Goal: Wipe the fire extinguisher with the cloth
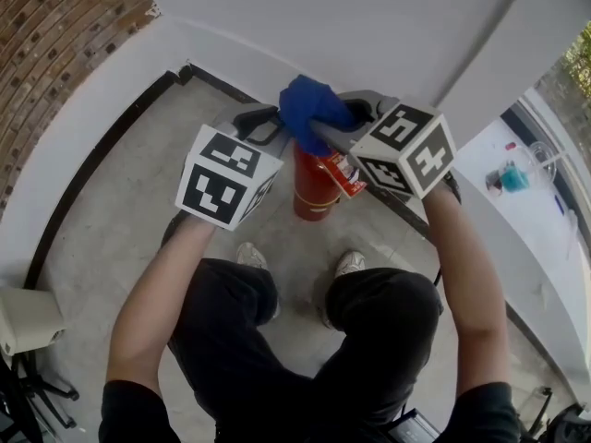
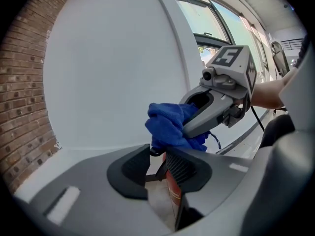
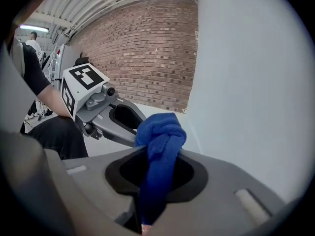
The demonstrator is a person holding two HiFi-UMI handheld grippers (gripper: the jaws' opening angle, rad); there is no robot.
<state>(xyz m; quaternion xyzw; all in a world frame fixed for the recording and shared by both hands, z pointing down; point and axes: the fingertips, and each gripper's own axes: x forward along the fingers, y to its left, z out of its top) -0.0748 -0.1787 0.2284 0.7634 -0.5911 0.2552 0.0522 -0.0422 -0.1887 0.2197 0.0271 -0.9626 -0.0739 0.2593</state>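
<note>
Right gripper [image 3: 156, 176]: jaws pinched on the blue cloth [image 3: 160, 144]. The cloth bunches into a knot above the jaws and hangs down between them.

Left gripper [image 2: 156, 157]: jaws drawn in to a narrow gap around the black handle [image 2: 155, 167] at the top of the fire extinguisher [image 1: 314, 190]. The handle touches the left pad. Contact on the other pad is hard to make out.

The two grippers meet tip to tip over the extinguisher, and the cloth sits on its head.

Hidden:
- In the head view the cloth and both gripper noses cover the valve and handle. Only the red body and a red-and-white tag [image 1: 347, 173] show.
- In the left gripper view the body is cut off by the jaw housing.
- In the right gripper view only a sliver shows under the hanging cloth.

Edges and room:
- The extinguisher stands upright on the pale floor [image 1: 120, 229], near the white wall [image 1: 323, 17] and its black skirting [image 1: 102, 155].
- The person's shoes [image 1: 349, 263] are just behind it, with the knees close over them.
- The floor is open to the left, toward the brick wall [image 1: 65, 35].
</note>
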